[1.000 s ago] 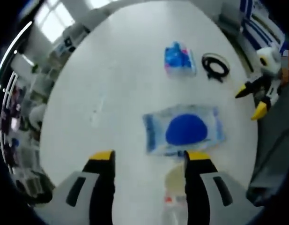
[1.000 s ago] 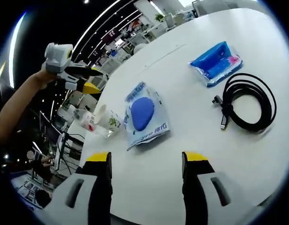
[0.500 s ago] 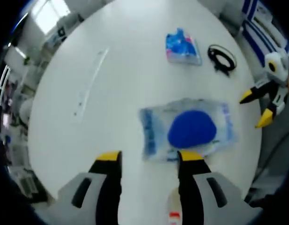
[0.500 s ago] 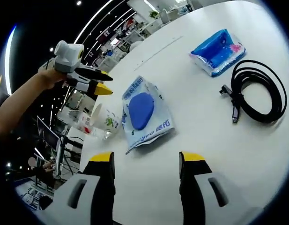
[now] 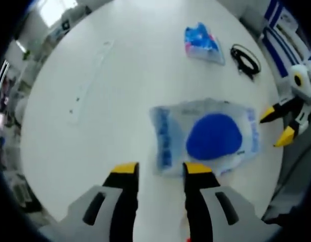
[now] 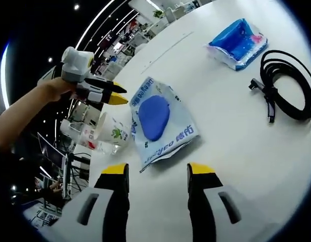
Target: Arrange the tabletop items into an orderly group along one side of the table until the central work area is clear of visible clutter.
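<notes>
We hover our left tongs (image 5: pixel 156 169), parted and empty, just short of the blue-padded packet (image 5: pixel 205 136) lying mid-worktop (image 5: pixel 120 75); right tongs (image 6: pixel 158 171) also parted, empty; next we judge: close on the packet's near edge and drag it sideward

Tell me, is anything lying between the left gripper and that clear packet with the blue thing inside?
Nothing visible does. The left gripper hovers open right at the near edge of the clear packet, with only bare white table between them.
</notes>
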